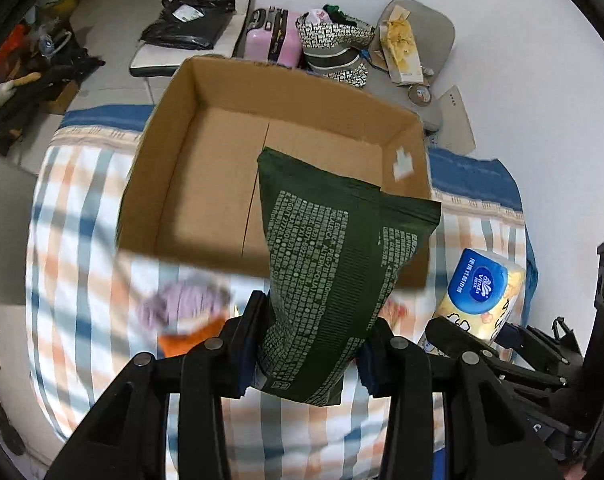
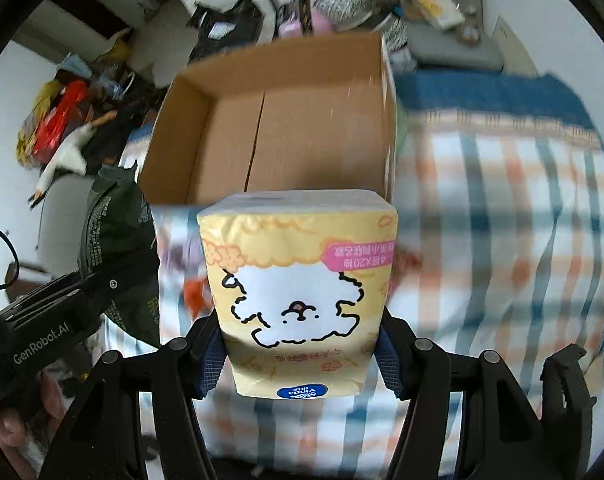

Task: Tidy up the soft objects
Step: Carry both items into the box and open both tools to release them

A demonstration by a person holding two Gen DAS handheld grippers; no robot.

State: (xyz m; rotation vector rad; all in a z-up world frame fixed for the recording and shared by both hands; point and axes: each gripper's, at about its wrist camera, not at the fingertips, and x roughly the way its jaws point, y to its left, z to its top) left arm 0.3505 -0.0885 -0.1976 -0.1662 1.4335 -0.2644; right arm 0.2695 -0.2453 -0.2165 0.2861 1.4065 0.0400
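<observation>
Left gripper (image 1: 316,344) pinches one dark green pouch (image 1: 334,264), right gripper (image 2: 299,354) squeezes one yellow tissue pack (image 2: 297,288). Both held level, side by side, above the plaid bedding (image 1: 81,208), facing one cardboard box (image 1: 229,184).

Domestic bedroom, probably: a bed is covered by a plaid sheet (image 1: 81,208); a pink suitcase (image 1: 267,38), patterned bag (image 1: 334,46) and black plastic bags (image 1: 189,20) are scattered on the floor.
</observation>
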